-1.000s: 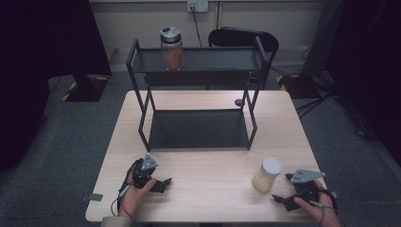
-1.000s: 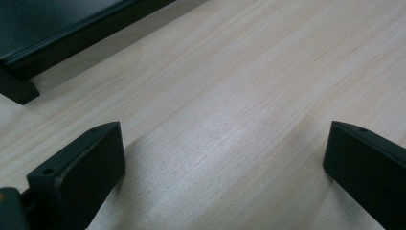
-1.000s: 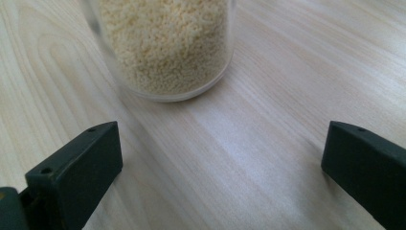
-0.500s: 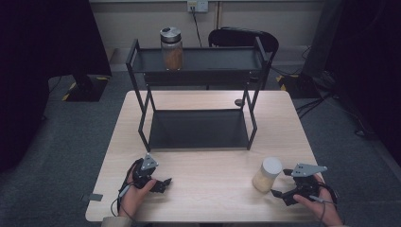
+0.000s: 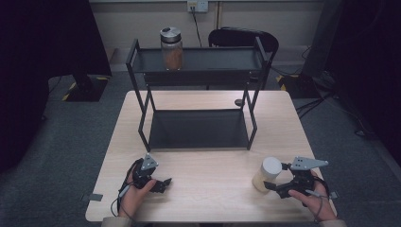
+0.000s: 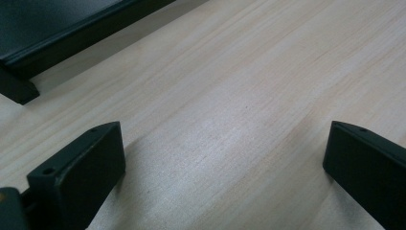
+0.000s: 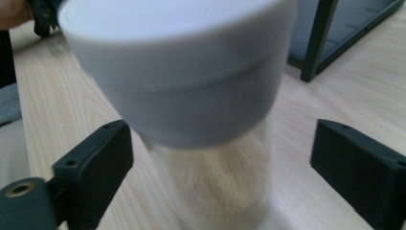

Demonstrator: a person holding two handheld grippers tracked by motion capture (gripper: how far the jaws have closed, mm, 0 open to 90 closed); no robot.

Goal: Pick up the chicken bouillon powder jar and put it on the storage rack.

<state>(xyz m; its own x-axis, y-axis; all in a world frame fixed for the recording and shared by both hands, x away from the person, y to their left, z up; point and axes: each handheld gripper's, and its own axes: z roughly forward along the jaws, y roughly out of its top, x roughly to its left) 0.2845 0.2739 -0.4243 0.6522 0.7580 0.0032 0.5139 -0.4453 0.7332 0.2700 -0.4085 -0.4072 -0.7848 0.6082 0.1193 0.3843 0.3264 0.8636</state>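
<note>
White-lidded jar [image 5: 266, 174] near the surface's right front corner sits between the right gripper's [image 7: 220, 163] closing, not-yet-gripping jaws; left gripper [image 6: 225, 167] released; lifting remains

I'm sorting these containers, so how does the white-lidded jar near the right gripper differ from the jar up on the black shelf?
The white-lidded jar of pale powder stands on the wooden table; the metal-lidded glass jar stands on the black metal rack's top shelf. The first holds cream-coloured contents, the second brownish-orange. The first sits between the right gripper's jaws; the second is untouched. Both stand upright, lids on.
</note>
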